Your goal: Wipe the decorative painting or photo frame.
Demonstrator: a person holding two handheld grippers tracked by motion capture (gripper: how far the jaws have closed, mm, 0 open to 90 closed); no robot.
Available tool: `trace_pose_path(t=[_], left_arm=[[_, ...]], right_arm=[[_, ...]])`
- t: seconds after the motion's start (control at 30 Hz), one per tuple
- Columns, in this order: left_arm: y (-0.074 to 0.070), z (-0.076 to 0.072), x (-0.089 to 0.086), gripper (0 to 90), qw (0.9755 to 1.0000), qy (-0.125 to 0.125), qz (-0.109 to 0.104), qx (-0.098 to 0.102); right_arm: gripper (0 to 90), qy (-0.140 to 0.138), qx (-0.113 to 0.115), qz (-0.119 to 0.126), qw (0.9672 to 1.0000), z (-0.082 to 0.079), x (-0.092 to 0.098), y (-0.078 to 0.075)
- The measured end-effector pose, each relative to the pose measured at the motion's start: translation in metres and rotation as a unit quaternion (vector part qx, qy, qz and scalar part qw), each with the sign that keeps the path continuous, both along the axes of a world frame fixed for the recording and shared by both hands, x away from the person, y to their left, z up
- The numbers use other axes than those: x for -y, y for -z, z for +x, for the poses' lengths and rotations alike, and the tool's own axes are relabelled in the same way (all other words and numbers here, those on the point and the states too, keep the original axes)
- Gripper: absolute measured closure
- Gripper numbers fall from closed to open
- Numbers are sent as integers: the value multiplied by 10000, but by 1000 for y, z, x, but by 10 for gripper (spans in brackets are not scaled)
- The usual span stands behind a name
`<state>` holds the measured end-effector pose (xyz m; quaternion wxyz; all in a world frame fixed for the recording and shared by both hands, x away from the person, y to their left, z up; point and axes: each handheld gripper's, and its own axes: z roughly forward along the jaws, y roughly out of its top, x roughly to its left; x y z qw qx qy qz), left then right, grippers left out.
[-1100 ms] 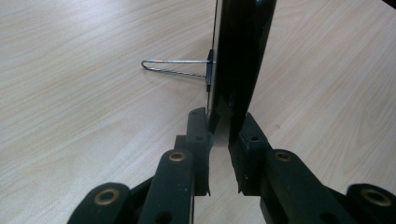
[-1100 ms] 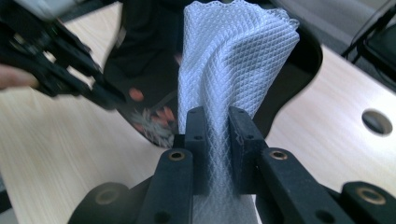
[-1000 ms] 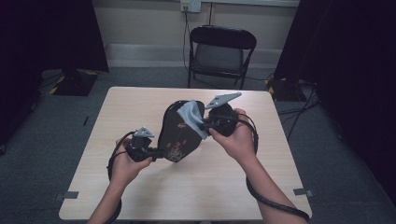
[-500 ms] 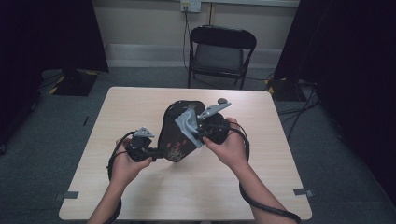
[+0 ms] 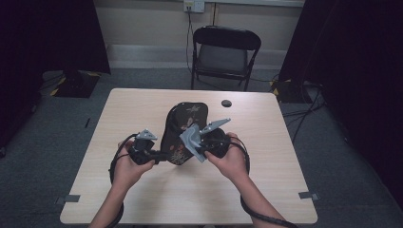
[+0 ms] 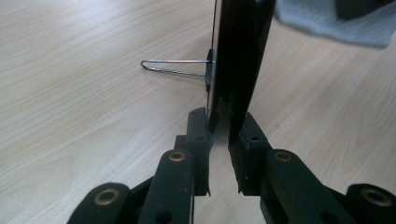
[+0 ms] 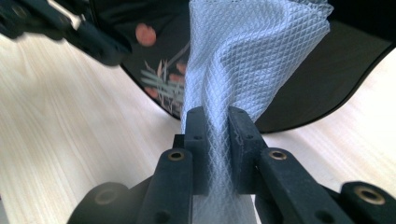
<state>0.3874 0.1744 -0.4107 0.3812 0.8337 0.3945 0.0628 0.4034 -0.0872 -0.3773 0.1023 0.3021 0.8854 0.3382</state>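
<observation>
High view shows your left gripper (image 5: pixel 159 155) clamped on the near edge of the black flowered board (image 5: pixel 184 127), which stands tilted on the table (image 5: pixel 266 190). Just to its right, your right gripper (image 5: pixel 191 142) pinches a grey quilted cloth (image 5: pixel 192 138) against the board's face. Left gripper view shows a wire stand (image 6: pixel 175 69) jutting from the board, beyond the jaws.
</observation>
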Motion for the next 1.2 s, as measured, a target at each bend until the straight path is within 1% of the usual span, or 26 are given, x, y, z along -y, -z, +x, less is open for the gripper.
trace_pose_path(t=[0.07, 0.1, 0.33, 0.47, 0.5, 0.53, 0.57, 0.63, 0.7, 0.73, 0.87, 0.93, 1.03, 1.1, 1.13, 1.17, 1.2], left_arm=[[0, 0, 0, 786, 10000, -14, -5, 14], [0, 0, 0, 786, 10000, -10, 3, 16], [0, 0, 0, 786, 10000, -14, 1, 15], [0, 0, 0, 786, 10000, -17, 2, 14], [0, 0, 0, 786, 10000, -21, -2, 14], [0, 0, 0, 786, 10000, -18, 7, 17], [0, 0, 0, 786, 10000, -22, 6, 15], [0, 0, 1, 786, 10000, -23, 7, 15], [0, 0, 1, 786, 10000, -26, 6, 14], [0, 0, 1, 786, 10000, -26, 6, 14], [0, 0, 0, 786, 10000, -20, 3, 14], [0, -1, 1, 786, 10000, -24, 5, 16], [0, 0, 1, 786, 10000, -22, 7, 15], [0, 0, 1, 786, 10000, -19, 9, 14], [0, 0, 0, 786, 10000, -22, -2, 9], [0, 0, 0, 786, 10000, -11, 9, 19], [0, 0, 0, 786, 10000, -13, 5, 15]], right_arm=[[799, 15, -63, -11, 10000, 0, 0, 8], [799, 15, -63, -11, 10000, 0, 0, 8], [799, 26, -279, -153, 9995, -3, 1, 35], [799, 55, -402, -190, 9990, -2, 3, 47], [799, 96, -458, -209, 9987, -2, 4, 53], [799, 96, -458, -209, 9987, -2, 4, 53], [799, 90, -535, -251, 9982, -2, 5, 61], [799, 100, -556, -260, 9981, -2, 6, 63], [799, 136, -669, -286, 9973, -2, 8, 73], [799, 136, -669, -286, 9973, -2, 8, 73], [798, 163, -753, -301, 9966, -5, 11, 82], [798, 178, -801, -251, 9963, -6, 15, 85], [798, 176, -771, -316, 9964, -7, 17, 84], [799, 208, -722, -235, 9969, -7, 21, 76], [799, 212, -662, -211, 9974, -7, 22, 70], [799, 192, -561, -185, 9981, -7, 24, 57], [799, 192, -561, -185, 9981, -7, 24, 57]])
